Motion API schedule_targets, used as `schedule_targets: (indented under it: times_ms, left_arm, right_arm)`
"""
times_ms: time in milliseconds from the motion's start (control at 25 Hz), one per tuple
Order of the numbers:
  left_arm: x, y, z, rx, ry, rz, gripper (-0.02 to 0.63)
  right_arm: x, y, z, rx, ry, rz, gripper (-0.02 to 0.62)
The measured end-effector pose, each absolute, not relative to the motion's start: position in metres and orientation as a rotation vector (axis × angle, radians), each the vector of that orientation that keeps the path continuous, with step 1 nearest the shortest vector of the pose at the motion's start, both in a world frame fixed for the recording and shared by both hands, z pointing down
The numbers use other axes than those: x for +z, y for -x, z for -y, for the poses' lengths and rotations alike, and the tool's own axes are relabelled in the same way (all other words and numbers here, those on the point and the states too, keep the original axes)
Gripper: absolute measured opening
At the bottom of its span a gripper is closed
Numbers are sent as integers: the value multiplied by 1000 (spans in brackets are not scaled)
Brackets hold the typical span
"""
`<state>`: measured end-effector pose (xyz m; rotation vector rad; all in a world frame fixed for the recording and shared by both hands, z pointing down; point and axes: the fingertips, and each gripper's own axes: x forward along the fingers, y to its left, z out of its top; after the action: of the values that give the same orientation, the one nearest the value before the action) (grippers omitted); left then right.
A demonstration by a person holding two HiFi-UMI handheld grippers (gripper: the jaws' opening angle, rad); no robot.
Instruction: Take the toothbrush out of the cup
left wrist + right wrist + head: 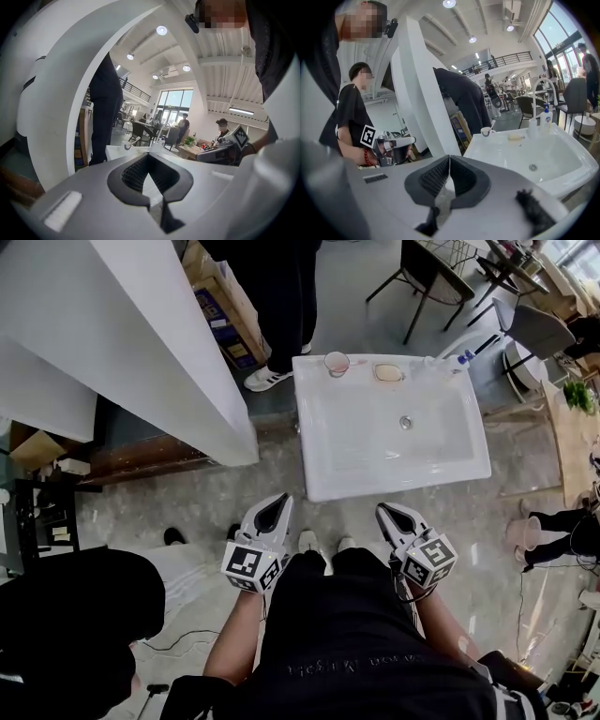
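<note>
I am holding the left gripper [277,501] and the right gripper [385,510] close to my body, short of the sink's [394,486] near edge, and both pairs of jaws are sitting closed tip to tip on nothing. The cup [337,363] is standing at the sink's far left corner, well apart from both grippers. In the right gripper view, what looks like the toothbrush [493,125] is sticking up out of it.

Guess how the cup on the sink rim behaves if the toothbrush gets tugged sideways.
Probably light: the cup is small and looks translucent. On the glossy sink rim it may slide or tip, since the toothbrush leans against its lip.
</note>
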<state>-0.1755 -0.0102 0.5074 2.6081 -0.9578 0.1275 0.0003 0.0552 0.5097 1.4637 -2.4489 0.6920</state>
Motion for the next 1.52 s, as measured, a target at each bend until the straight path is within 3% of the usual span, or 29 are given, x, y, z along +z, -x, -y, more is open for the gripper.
schedule_targets:
  times_ms: [640,1520]
  left_arm:
    - [509,157,7,191,-2594,975,8]
    - [492,54,119,233,-2529,1258,8]
  right_arm:
    - [516,-13,-40,722,-1412,2500,14]
    - [529,-129,100,651,-1187,2635,14]
